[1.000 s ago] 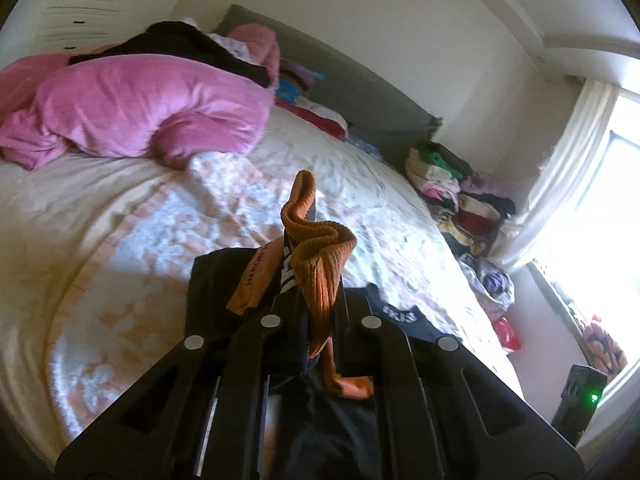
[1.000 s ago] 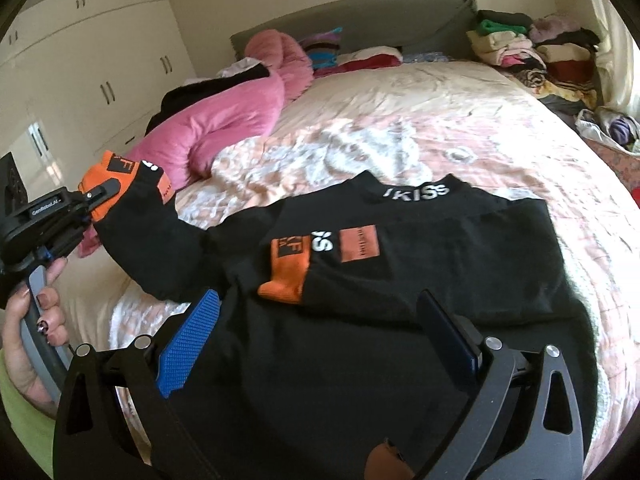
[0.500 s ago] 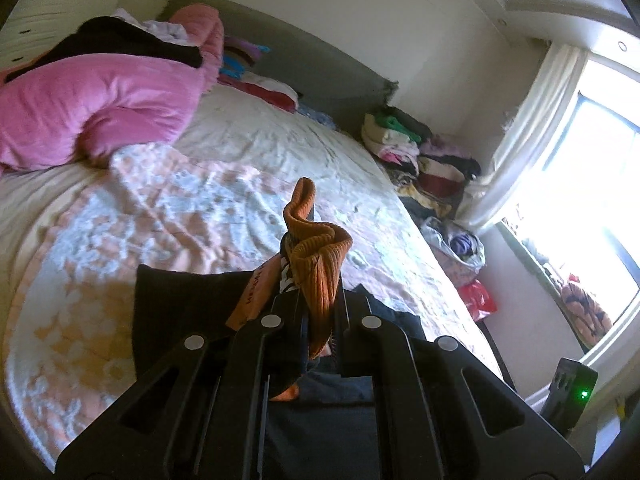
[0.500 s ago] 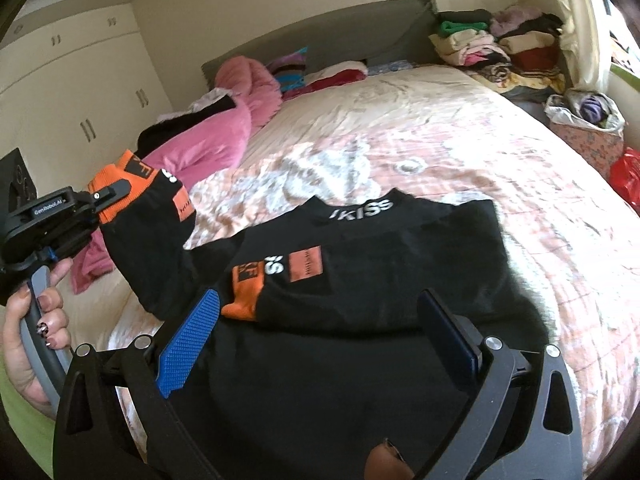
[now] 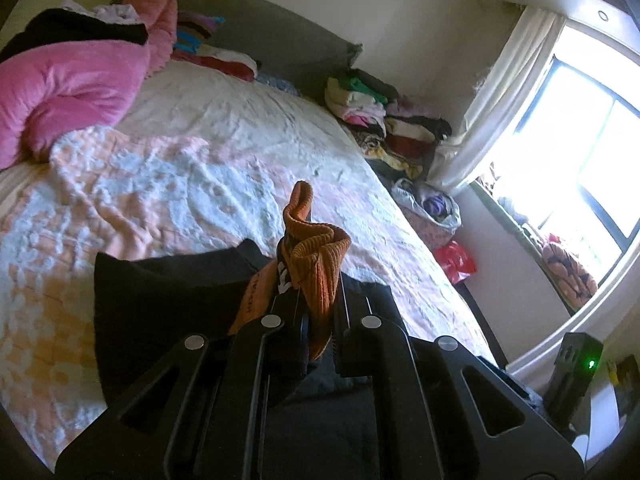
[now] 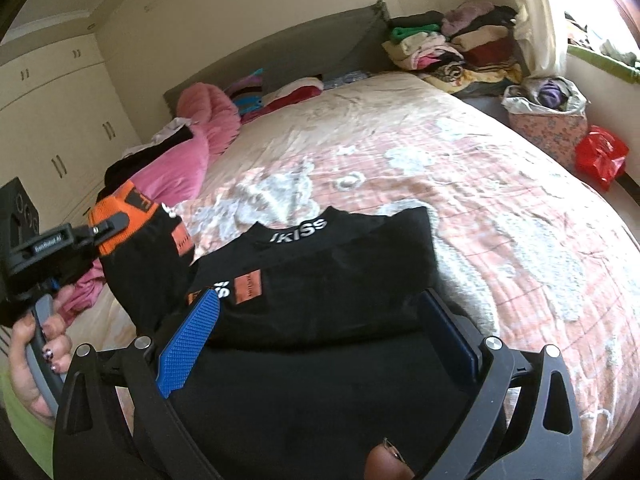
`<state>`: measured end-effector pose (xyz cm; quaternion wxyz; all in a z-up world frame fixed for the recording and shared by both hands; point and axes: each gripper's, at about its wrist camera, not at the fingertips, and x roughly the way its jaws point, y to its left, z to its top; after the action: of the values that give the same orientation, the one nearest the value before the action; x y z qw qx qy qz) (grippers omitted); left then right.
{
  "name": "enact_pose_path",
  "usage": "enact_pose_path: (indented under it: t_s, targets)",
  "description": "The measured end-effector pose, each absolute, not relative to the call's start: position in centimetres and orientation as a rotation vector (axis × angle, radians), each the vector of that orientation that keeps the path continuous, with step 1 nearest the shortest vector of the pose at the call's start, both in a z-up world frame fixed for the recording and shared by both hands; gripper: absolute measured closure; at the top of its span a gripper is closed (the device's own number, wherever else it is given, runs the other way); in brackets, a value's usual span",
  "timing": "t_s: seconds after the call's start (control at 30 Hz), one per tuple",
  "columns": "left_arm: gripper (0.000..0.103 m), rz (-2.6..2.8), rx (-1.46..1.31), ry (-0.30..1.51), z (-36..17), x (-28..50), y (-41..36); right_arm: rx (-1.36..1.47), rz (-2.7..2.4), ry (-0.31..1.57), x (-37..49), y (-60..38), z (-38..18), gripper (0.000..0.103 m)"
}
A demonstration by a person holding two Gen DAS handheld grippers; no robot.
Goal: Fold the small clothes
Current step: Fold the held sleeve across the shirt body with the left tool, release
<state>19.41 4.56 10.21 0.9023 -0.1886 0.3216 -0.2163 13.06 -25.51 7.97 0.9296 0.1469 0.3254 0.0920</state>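
A black sweater (image 6: 328, 264) with a white-lettered collar lies on the bedspread (image 6: 480, 208), one sleeve folded across its chest. My left gripper (image 5: 316, 292) is shut on the other sleeve's orange ribbed cuff (image 5: 320, 260). It holds that sleeve lifted off the bed. The right wrist view shows that left gripper (image 6: 108, 226) at the left, with a hand on its handle and the cuff (image 6: 120, 208) pinched. My right gripper (image 6: 320, 320) hovers open over the sweater's lower body, and its blue pads (image 6: 192, 332) stand wide apart with nothing between them.
A pink duvet (image 5: 68, 80) with dark clothes on it lies at the bed's head. Folded clothes (image 6: 452, 48) are stacked beside the headboard. A floral bag (image 6: 548, 120) and a red bag (image 6: 600, 156) sit on the floor by the window. Wardrobe doors (image 6: 60, 120) stand at the left.
My left gripper has carried the lifted sleeve rightward, closer to the sweater's body. Both views have swung toward the window side. The right gripper stays open.
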Motion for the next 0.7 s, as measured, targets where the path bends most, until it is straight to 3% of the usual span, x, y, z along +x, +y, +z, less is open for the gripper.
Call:
enact_pose_path:
  t_s: [0.7]
  targets:
    - [0.097,-0.628,-0.267,0.887,2.7,20.3,-1.5,0.32,0.127,0.699,13.9,-27.1,6.1,0.005]
